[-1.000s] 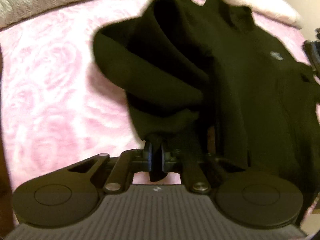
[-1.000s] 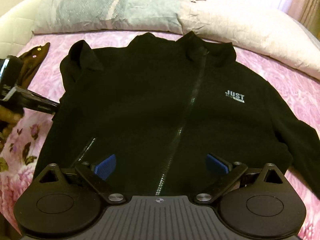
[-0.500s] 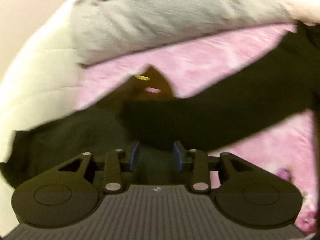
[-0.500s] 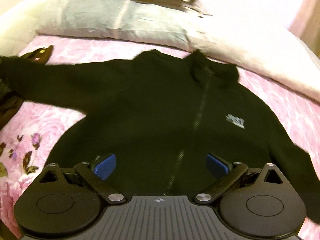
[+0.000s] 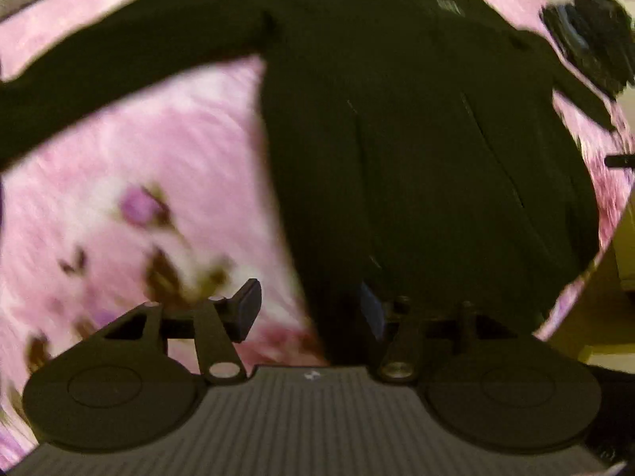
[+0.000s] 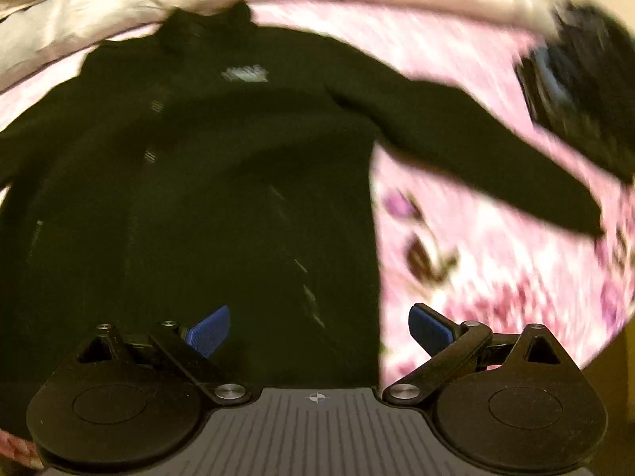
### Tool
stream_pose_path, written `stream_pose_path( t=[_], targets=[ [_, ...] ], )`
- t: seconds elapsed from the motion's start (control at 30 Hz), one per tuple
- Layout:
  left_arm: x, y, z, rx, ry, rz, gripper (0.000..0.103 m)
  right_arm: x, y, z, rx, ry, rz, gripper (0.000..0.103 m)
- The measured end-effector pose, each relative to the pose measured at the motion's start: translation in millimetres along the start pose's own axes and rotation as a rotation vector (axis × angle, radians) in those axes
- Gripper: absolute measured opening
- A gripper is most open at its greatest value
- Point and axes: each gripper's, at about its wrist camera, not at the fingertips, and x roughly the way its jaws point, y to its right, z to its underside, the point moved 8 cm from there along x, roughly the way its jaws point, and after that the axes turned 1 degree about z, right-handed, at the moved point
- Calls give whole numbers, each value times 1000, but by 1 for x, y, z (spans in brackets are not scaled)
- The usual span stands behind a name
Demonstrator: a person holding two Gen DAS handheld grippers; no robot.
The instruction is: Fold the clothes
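A black zip-up jacket (image 5: 416,139) with a small white chest logo lies flat, front up, on a pink floral bedspread (image 5: 166,166), both sleeves spread out sideways. My left gripper (image 5: 309,309) is open and empty over the jacket's lower left hem corner. In the right wrist view the jacket (image 6: 206,182) fills the left side, its right sleeve (image 6: 476,139) stretching out to the right. My right gripper (image 6: 319,329) is open and empty over the lower right hem edge. Both views are blurred by motion.
Pale pillows (image 6: 99,8) line the head of the bed beyond the collar. A dark blurred object (image 6: 583,79) lies at the far right near the right cuff, also in the left wrist view (image 5: 591,47). The bed's edge shows at the lower right (image 5: 587,309).
My left gripper let go of the left sleeve, which now lies stretched out, and swung to the hem. My right gripper stayed open and shifted right along the hem.
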Motion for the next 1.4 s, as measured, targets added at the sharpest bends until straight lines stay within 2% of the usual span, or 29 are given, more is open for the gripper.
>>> stream_pose_path(
  t=[0.13, 0.23, 0.3, 0.37, 0.47, 0.5, 0.53, 0.63, 0.67, 0.73, 0.87, 0.93, 1.0, 1.13, 1.23, 1.27, 1.3, 1.33, 1.37, 1.4],
  targets=[
    [17, 21, 26, -24, -48, -56, 55, 25, 36, 29, 7, -54, -98, 98],
    [22, 24, 41, -64, -50, -107, 55, 48, 42, 55, -15, -103, -220, 66],
    [23, 25, 51, -96, -45, -137, 55, 63, 43, 72, -19, -137, -318, 66],
    [22, 27, 59, -116, -45, -155, 55, 65, 43, 80, -30, -111, -359, 67],
    [22, 31, 65, -123, -49, -155, 55, 60, 45, 85, -19, -88, -391, 66],
    [24, 34, 66, -117, -51, -141, 52, 59, 45, 87, -6, -94, -403, 62],
    [25, 38, 67, -111, -53, -127, 49, 57, 45, 89, 7, -103, -414, 46],
    [28, 47, 71, -90, -57, -86, 29, 55, 45, 93, 14, -127, -413, 24],
    [24, 51, 71, -72, -55, -75, 16, 55, 46, 92, 4, -137, -407, 13],
    [10, 59, 72, -57, -43, -46, 12, 49, 47, 86, -44, -159, -403, 6],
    [-23, 85, 82, -29, -23, 41, 12, 2, 70, 70, -190, -143, -346, 5],
    [-28, 101, 90, -24, -32, 75, 12, -21, 83, 69, -241, -139, -293, 5],
    [-29, 115, 96, -24, -45, 104, 13, -28, 96, 78, -236, -156, -256, 5],
    [2, 110, 97, -55, -109, 58, 15, -10, 105, 101, -108, -190, -254, 5],
    [-6, 106, 99, -47, -115, 19, 19, -5, 94, 104, -108, -181, -202, 6],
    [-12, 104, 98, -50, -109, 8, 19, -7, 90, 104, -116, -176, -190, 19],
    [-19, 103, 96, -53, -104, -4, 19, -10, 90, 100, -111, -157, -181, 37],
    [-25, 101, 94, -56, -98, -15, 19, -14, 90, 96, -103, -135, -173, 80],
    [-31, 100, 93, -58, -93, -27, 19, -18, 89, 91, -95, -114, -165, 90],
    [-37, 98, 91, -61, -87, -38, 21, -21, 89, 87, -87, -92, -156, 90]
  ],
)
